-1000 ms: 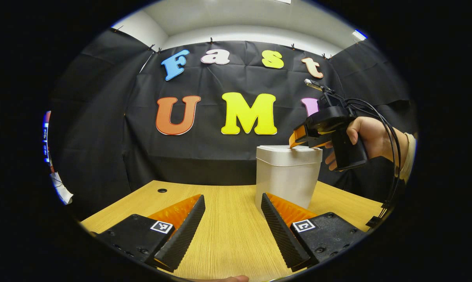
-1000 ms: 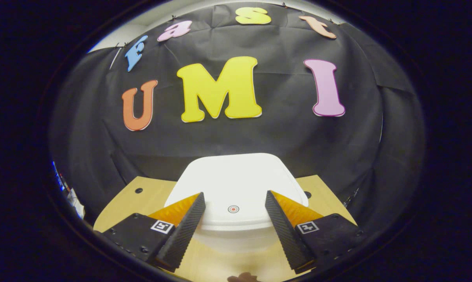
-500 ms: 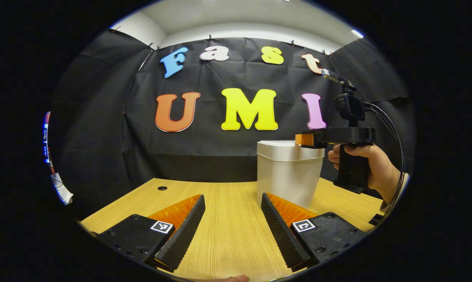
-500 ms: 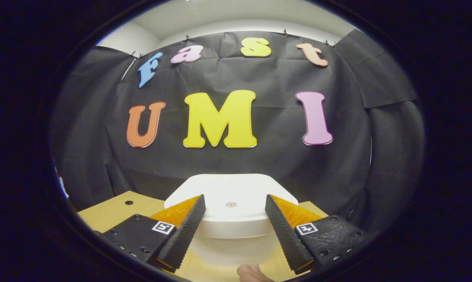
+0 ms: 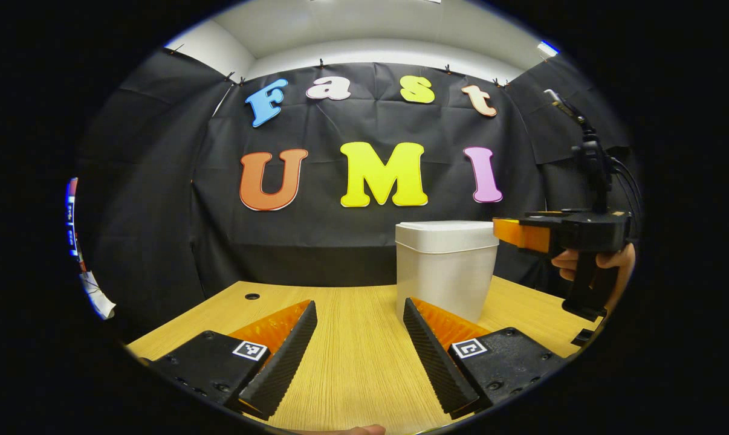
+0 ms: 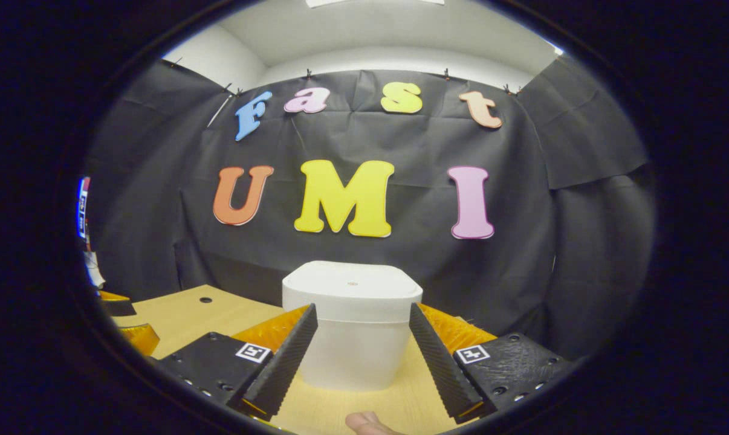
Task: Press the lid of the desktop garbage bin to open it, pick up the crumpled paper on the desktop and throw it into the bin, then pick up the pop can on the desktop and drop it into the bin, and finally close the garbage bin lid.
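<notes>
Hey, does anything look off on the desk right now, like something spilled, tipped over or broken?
Nothing stands out. The bin stands upright on the desk with its lid shut and level. No spill or damage shows. Both claws, left and right, are open and clear of the bin.

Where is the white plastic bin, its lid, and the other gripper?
white plastic bin [image 5: 440, 284]: left gripper view, front wall.
flat white lid [image 6: 352, 283]: right gripper view, top face.
right gripper [image 5: 502, 232]: left gripper view, fingertip end.
</notes>
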Available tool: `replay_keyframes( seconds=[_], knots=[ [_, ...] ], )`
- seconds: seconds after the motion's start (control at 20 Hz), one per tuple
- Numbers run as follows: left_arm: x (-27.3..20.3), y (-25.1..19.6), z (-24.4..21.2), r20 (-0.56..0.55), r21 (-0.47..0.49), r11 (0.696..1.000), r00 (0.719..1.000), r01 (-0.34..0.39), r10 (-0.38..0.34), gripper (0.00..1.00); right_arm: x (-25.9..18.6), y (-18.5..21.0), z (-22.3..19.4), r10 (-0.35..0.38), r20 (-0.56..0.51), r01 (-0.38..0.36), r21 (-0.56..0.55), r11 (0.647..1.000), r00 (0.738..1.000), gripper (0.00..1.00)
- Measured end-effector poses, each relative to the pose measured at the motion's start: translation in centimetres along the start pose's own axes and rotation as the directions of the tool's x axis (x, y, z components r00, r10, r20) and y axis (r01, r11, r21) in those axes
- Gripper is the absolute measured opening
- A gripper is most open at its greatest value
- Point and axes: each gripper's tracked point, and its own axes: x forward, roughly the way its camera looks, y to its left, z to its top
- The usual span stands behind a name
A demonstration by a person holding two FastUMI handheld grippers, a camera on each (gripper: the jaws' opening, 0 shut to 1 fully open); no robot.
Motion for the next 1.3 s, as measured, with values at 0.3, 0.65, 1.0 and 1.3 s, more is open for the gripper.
replay_keyframes(
  seconds=[0.3, 0.65, 1.0, 1.3],
  knots=[
    [0.0, 0.2, 0.0, 0.003, -0.004, 1.000, 1.000, -0.009, 0.009, 0.95, -5.7, 0.0, -3.0, -0.016, 0.019, 0.017, -0.067, 0.998, 1.000, 0.95],
    [0.4, -0.4, -0.5, -0.007, 0.048, 0.998, 0.999, -0.040, 0.040, 0.95, -9.2, 1.2, -4.0, 0.117, 0.015, -0.116, -0.048, 0.992, 0.993, 0.95],
    [1.5, -3.3, -2.1, -0.035, 0.071, 0.997, 0.999, -0.020, 0.023, 0.95, -9.6, -1.7, -5.6, 0.078, -0.046, -0.079, -0.027, 0.997, 0.996, 0.95],
    [1.6, -3.6, -2.4, -0.041, 0.059, 0.998, 0.999, -0.018, 0.020, 0.98, -9.8, -1.3, -6.1, 0.097, -0.065, -0.098, -0.013, 0.995, 0.993, 0.98]
  ],
)
